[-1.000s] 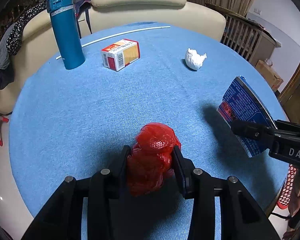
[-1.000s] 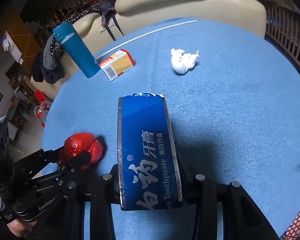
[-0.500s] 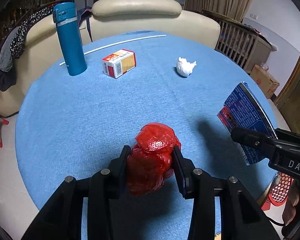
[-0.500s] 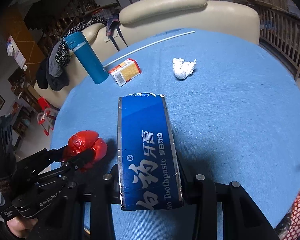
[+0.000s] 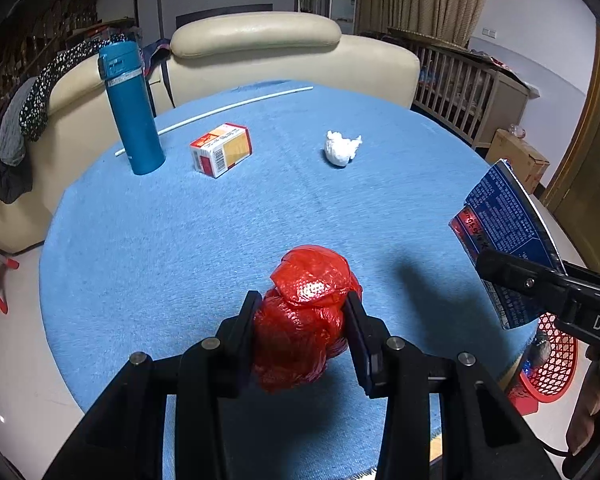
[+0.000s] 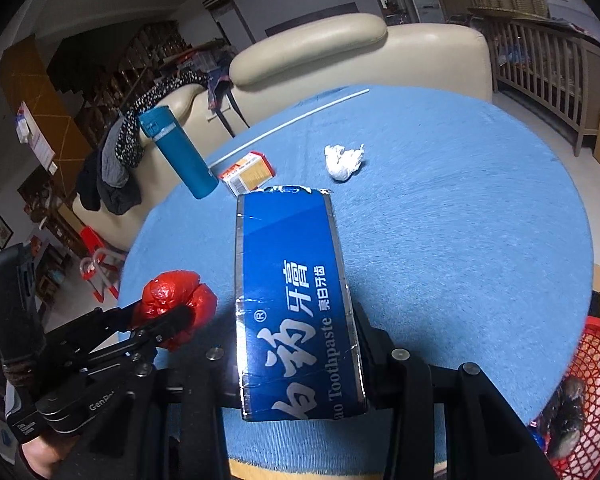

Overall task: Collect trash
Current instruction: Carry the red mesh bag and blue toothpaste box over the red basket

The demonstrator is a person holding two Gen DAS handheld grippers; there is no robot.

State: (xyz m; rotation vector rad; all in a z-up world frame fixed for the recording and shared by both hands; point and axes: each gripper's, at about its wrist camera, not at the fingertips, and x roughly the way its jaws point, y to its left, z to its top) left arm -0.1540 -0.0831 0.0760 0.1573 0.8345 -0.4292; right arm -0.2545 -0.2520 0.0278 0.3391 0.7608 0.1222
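Above the blue desk (image 5: 180, 240), your left tool (image 5: 302, 318) is clamped on a soft, crushable red plastic wad (image 5: 306, 312); your right tool (image 6: 296, 344) pinches the light, stiff toothpaste box (image 6: 296, 300) near its base, its flat sides likely slippery.

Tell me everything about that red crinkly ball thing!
The crumpled red plastic bag is a shiny, wrinkled wad with a netted texture, bunched into a lumpy ball. The left tool is shut on it, one black finger pressing each side, with its rounded top poking out past the fingertips. It is held above the near part of the round blue-clothed table; nothing else touches it.
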